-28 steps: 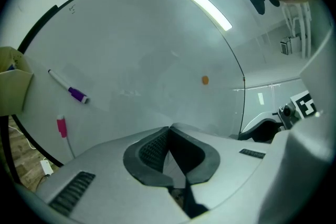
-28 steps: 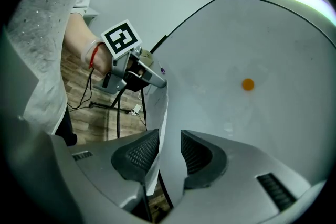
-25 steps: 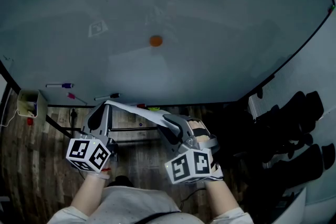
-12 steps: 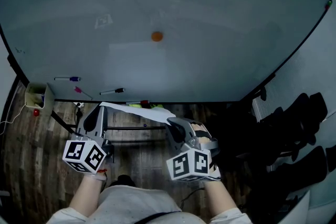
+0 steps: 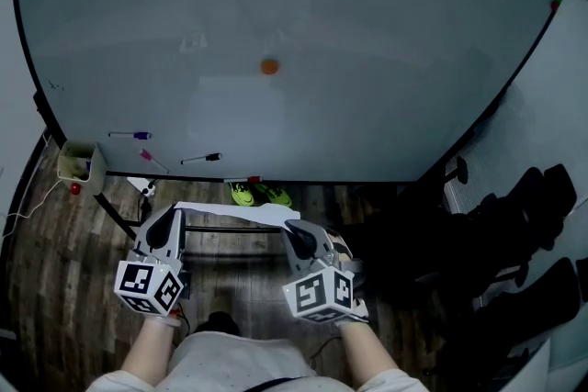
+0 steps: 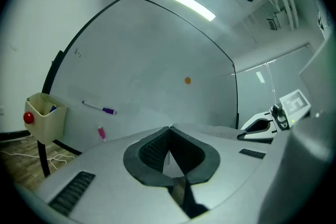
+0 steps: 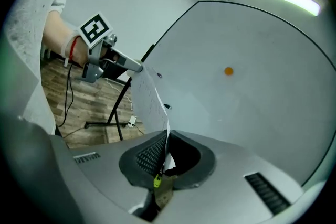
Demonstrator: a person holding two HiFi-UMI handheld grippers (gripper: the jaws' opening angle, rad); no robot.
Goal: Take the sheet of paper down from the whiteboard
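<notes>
The white paper sheet [image 5: 230,211] is clamped at both ends, spanning left hand-held gripper [image 5: 175,216] to right hand-held gripper [image 5: 292,226], whose jaws have just been closing on it

Sheet of paper [image 5: 230,212] spans from left gripper [image 5: 175,214] to right gripper [image 5: 292,226], before the whiteboard [image 5: 367,41]; magnet [image 5: 269,66] on it above, markers [image 5: 130,135] lower left

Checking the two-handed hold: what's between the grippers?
The sheet of paper spans from left gripper to right gripper, whose jaws just closed on it; head view shows it.
</notes>
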